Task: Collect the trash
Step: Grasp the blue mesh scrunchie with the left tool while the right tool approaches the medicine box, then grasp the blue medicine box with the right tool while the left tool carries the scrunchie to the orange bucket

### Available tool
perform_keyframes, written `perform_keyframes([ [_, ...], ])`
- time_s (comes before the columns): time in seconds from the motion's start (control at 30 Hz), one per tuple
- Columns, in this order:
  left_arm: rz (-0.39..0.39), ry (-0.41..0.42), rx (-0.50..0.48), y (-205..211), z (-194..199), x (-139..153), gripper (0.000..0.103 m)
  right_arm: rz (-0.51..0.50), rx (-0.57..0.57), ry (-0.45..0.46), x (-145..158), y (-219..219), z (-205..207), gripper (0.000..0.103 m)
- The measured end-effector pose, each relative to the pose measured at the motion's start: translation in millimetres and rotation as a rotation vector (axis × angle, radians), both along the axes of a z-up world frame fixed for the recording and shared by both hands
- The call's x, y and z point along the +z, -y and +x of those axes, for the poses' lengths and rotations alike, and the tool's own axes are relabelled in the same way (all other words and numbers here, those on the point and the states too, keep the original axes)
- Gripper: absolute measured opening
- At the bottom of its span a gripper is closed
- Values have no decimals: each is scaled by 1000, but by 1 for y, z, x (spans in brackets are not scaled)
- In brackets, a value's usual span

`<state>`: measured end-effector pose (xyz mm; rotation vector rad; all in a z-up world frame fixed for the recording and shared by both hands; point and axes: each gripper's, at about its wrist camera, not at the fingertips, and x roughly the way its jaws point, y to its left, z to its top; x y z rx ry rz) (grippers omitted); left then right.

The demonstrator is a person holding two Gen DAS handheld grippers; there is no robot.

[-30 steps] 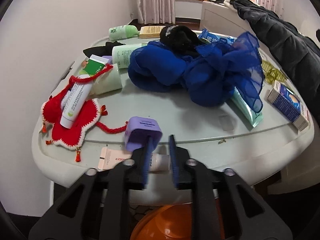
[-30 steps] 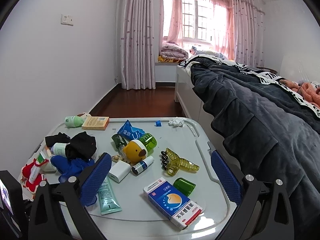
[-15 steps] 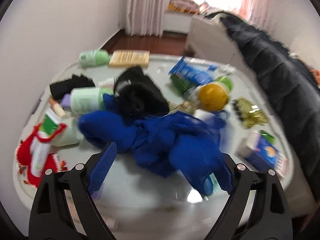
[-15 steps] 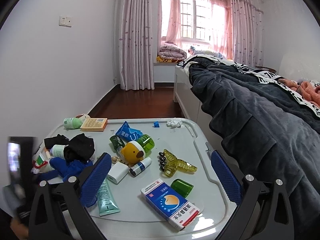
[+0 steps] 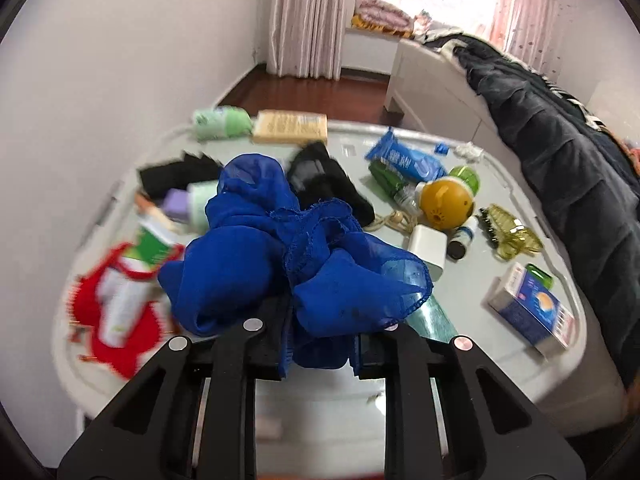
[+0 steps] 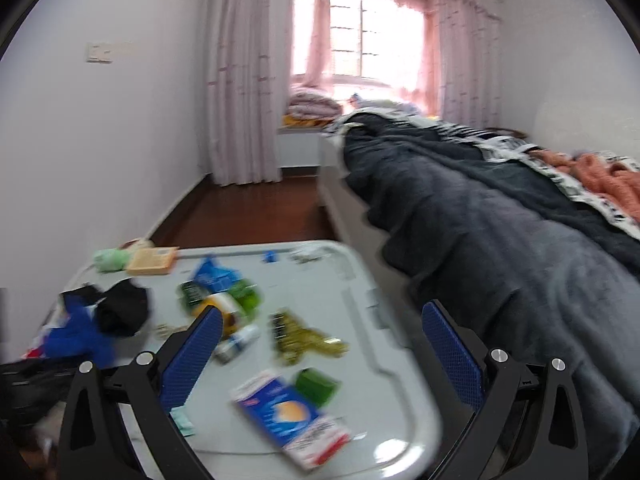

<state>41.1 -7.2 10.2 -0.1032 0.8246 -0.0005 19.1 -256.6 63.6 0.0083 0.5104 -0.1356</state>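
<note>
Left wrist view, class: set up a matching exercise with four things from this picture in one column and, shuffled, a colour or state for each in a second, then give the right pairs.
Things:
1. sheer cloth
2. round animal-face bottle
3. hair clip
4. left claw

Colour or state:
A. see-through yellow-green, lying on the table
B. shut on fabric
C. deep blue, bunched up
D. mustard yellow, beside a white block

Pairs: 1-C, 2-D, 3-A, 4-B
</note>
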Motion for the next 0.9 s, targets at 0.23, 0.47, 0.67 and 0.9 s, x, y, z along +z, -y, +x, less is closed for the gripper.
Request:
perform_keyframes([
  [0.23, 12, 104, -72, -4, -47, 33, 21, 100, -62, -166, -44, 45, 23, 98],
  [0.47, -62, 58, -135, 5, -44, 12, 21, 1, 152, -363, -106, -3, 34, 98],
  [0.67, -47, 84, -171, 15, -50, 17, 22, -180, 201, -427, -139, -29, 38, 98],
  [0.9, -50, 72, -167, 13, -50, 14, 23, -193, 281, -398, -135, -41, 33, 61],
])
